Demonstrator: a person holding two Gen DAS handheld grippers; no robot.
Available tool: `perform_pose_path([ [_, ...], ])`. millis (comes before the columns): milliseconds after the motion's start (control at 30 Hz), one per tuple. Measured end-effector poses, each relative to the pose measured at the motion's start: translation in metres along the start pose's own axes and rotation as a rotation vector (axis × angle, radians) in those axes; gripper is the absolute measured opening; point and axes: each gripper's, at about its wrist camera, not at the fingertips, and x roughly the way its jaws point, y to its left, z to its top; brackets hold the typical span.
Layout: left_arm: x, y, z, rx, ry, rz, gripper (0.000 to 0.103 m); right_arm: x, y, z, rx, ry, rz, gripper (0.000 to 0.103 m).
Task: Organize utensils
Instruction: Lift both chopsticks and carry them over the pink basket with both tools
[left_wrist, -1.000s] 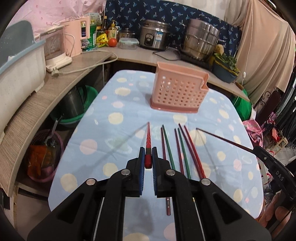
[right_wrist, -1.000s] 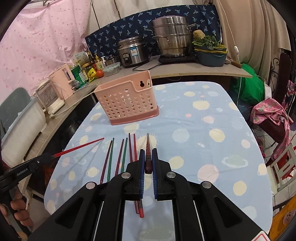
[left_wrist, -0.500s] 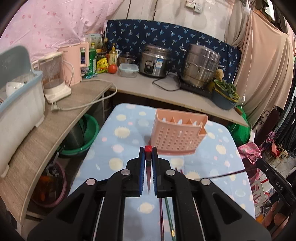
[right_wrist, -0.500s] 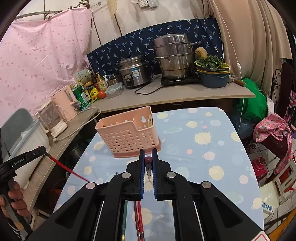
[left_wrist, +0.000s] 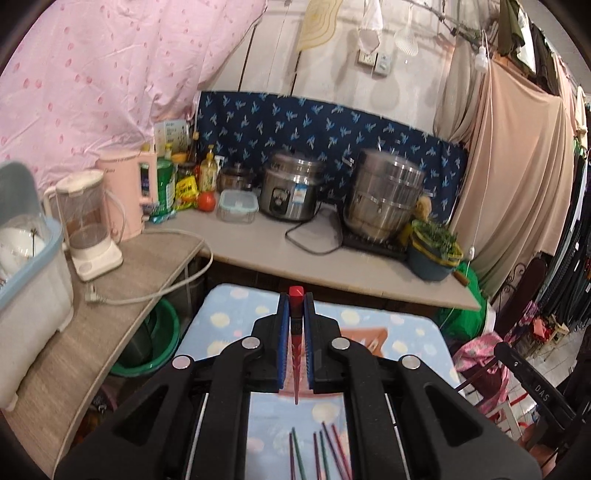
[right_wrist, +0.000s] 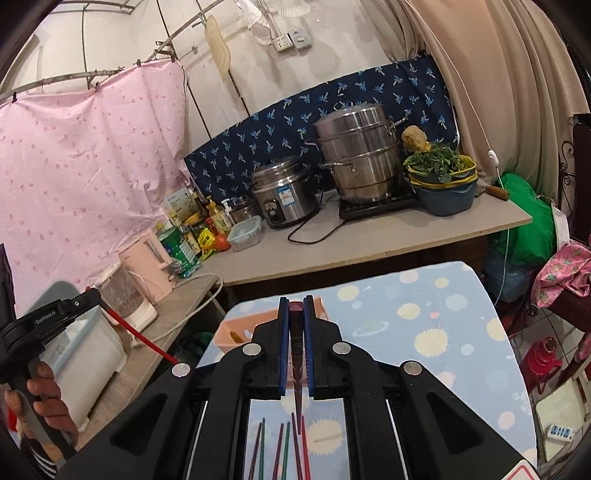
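Between closed jaws, red chopstick (left_wrist: 296, 332) points down (tip tableward).

Black right gripper with blue pads (right_wrist: 296, 306) bottom centre, clamped on dark maroon chopstick (right_wrist: 296, 369). Pink perforated plastic basket (right_wrist: 236, 332) behind. Coloured chopsticks (right_wrist: 284, 450) on spotted blue tablecloth (right_wrist: 443, 314). Left gripper (right_wrist: 96, 295) left edge, pinching red chopstick (right_wrist: 144, 341).
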Motion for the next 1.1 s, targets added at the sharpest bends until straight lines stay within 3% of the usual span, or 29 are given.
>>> perform_pose_path([
  [233, 0.019, -0.015, 0.043, 0.007, -0.073, -0.013, 0.007, 0.032, 0.007, 0.048, 0.037, -0.074, 0.046, 0.007],
  [467, 0.046, -0.016, 0.06, -0.007, -0.076, -0.015, 0.007, 0.063, 0.015, 0.07, 0.052, -0.094, 0.053, 0.007],
  [767, 0.092, -0.009, 0.025, -0.018, 0.032, -0.01, 0.007, 0.113, 0.012, 0.041, 0.034, 0.011, 0.025, 0.007],
  [1100, 0.121, 0.001, 0.001, -0.041, 0.118, 0.01, 0.008, 0.136, 0.01, 0.015, 0.01, 0.081, 0.004, 0.009],
])
